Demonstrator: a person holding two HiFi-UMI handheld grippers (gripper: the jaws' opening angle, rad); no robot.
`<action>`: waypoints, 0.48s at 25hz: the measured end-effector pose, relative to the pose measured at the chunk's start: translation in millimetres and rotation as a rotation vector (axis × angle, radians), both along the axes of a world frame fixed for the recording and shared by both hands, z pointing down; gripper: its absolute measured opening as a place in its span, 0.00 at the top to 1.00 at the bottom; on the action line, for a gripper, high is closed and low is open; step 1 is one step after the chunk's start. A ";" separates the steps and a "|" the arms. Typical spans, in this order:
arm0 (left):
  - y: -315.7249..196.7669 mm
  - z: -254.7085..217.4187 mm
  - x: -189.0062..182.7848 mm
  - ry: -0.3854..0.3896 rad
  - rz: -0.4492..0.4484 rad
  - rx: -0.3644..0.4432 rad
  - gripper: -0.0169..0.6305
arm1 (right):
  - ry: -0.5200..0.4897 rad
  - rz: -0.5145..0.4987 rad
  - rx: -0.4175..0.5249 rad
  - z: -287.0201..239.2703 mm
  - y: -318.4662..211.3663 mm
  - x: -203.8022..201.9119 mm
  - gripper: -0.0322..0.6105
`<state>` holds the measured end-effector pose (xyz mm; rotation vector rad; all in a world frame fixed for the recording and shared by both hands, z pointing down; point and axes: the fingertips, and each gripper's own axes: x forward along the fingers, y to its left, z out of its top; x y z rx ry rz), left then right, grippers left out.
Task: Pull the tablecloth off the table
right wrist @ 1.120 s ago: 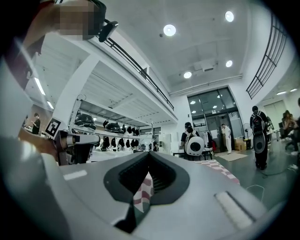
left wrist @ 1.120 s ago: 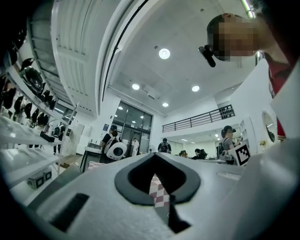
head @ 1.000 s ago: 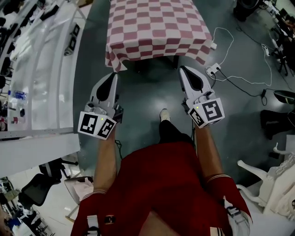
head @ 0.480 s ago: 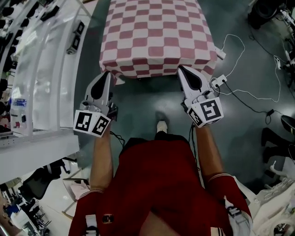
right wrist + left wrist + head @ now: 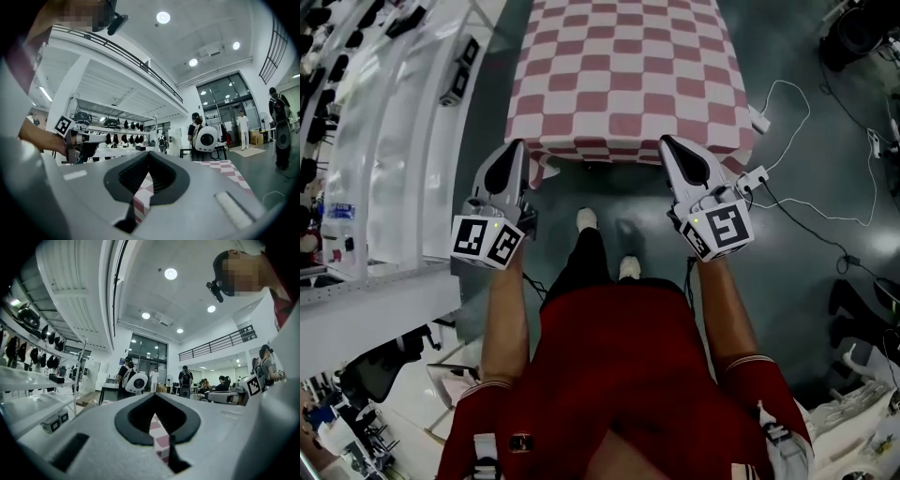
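Note:
The red-and-white checked tablecloth (image 5: 628, 75) covers the table ahead of me in the head view. My left gripper (image 5: 515, 150) is at the cloth's near left corner and my right gripper (image 5: 667, 144) at its near right corner. In the left gripper view the left gripper (image 5: 155, 398) is shut, with a strip of checked tablecloth (image 5: 161, 442) pinched between the jaws. In the right gripper view the right gripper (image 5: 149, 156) is shut the same way on a fold of the tablecloth (image 5: 140, 197). The table under the cloth is hidden.
White shelving (image 5: 384, 141) runs along the left. White cables and a power strip (image 5: 757, 178) lie on the dark floor to the right of the table. My own feet (image 5: 587, 219) stand just before the table. Several people (image 5: 204, 136) stand far off in the hall.
I have stepped closer to the table, one foot now forward. Both grippers went from short of the cloth's hanging hem to its near corners, with cloth between their jaws.

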<state>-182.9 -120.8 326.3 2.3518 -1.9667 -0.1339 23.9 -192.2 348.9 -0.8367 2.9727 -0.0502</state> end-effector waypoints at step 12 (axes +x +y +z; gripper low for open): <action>-110.6 47.1 -111.2 0.032 -0.009 -0.051 0.94 | 0.077 0.011 0.010 12.5 -89.2 -92.1 0.93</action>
